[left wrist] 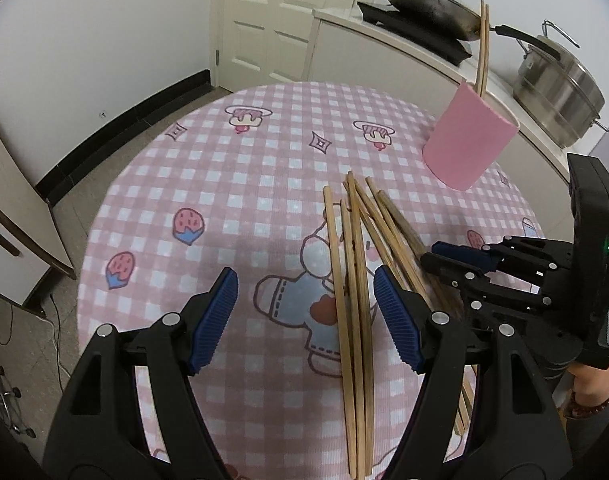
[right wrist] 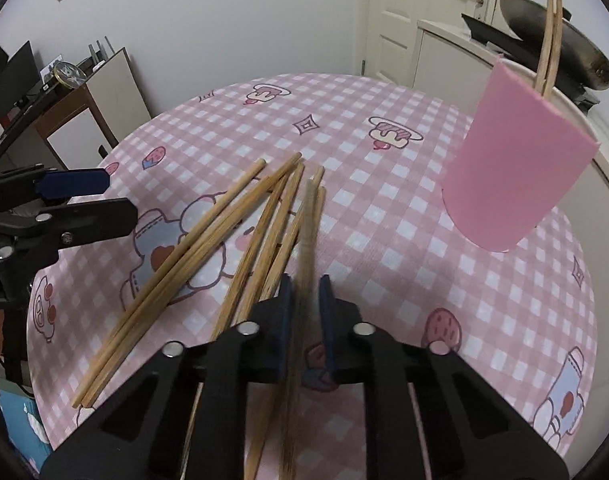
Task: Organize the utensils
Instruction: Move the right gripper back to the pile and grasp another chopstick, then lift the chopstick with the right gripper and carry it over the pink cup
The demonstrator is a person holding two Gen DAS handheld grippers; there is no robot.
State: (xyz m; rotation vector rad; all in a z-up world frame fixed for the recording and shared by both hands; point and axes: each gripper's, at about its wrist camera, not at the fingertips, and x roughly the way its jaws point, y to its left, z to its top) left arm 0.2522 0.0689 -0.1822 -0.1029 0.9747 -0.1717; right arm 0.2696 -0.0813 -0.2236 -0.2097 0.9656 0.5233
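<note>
Several wooden chopsticks [left wrist: 354, 280] lie in a loose pile on the pink checked tablecloth [left wrist: 232, 184]; the pile also shows in the right wrist view [right wrist: 208, 248]. A pink holder [left wrist: 470, 140] stands at the far right with two chopsticks [left wrist: 483, 46] upright in it; it also shows in the right wrist view [right wrist: 516, 168]. My left gripper [left wrist: 306, 312] is open over the near ends of the pile. My right gripper [right wrist: 306, 312] is shut on one blurred chopstick [right wrist: 306, 240], lifted slightly off the pile.
A counter at the back right carries a wok [left wrist: 428, 4] and a steel pot [left wrist: 560, 92]. A white door [left wrist: 280, 16] is behind the table. A low cabinet [right wrist: 88, 108] stands to the left. The table's round edge curves near the floor.
</note>
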